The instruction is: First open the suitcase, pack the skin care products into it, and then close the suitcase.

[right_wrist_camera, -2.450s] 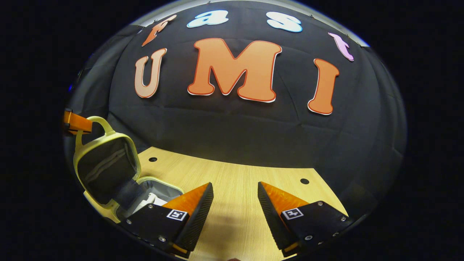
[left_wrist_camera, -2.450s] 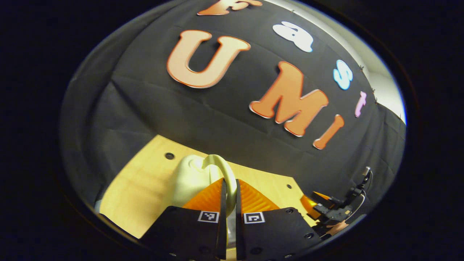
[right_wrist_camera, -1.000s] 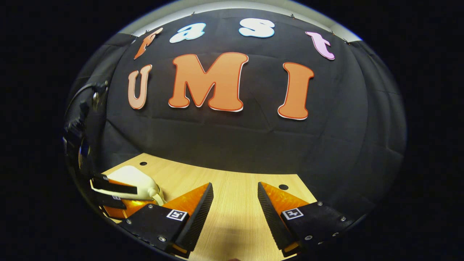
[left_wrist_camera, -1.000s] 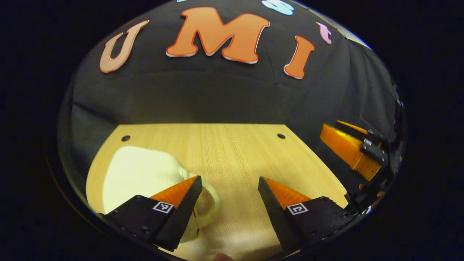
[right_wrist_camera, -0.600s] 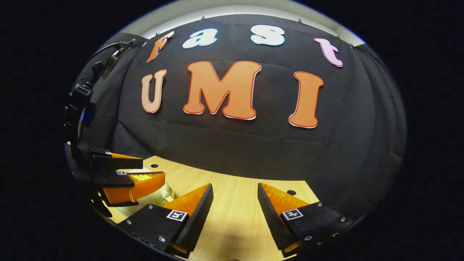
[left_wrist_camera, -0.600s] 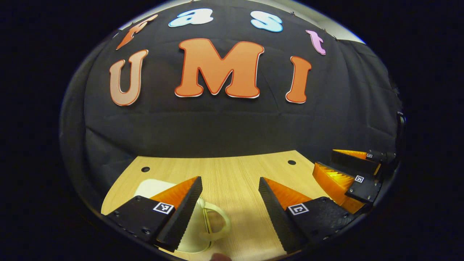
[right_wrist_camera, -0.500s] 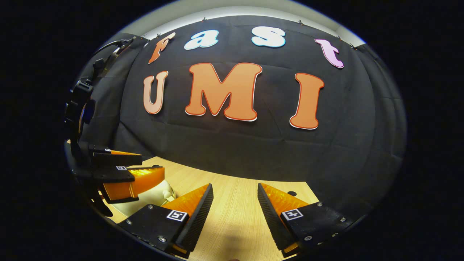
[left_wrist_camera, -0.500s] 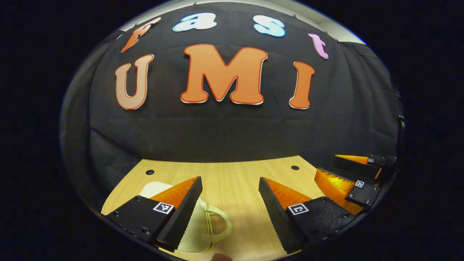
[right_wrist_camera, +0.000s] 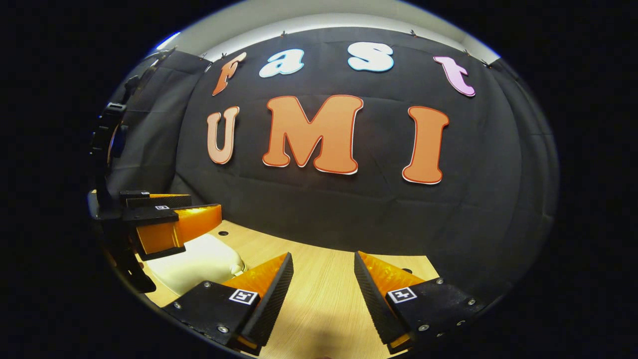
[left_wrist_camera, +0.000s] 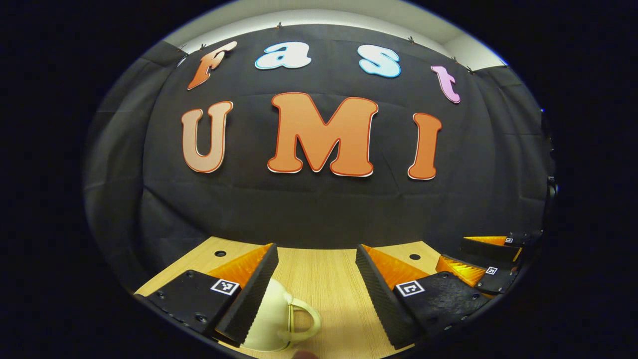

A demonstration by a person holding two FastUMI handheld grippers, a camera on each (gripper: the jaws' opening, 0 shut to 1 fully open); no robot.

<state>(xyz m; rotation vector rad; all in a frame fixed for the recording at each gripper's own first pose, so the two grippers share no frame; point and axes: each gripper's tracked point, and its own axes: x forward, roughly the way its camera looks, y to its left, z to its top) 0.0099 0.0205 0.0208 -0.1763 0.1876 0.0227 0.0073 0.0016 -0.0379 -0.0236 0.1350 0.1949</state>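
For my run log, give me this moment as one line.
suitcase: closed, on table | left tongs: open, above it | right tongs: open, empty

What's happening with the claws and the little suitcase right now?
Left claw open, above the suitcase. Right claw open, holding nothing. Suitcase lid down, lying flat on the table. Nothing in the way.

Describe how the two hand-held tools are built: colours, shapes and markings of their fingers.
Each tool, left and right, has two wedge-shaped fingers: orange ribbed outer faces, black serrated inner pads, black bolted base plates bearing small square black-and-white tags.
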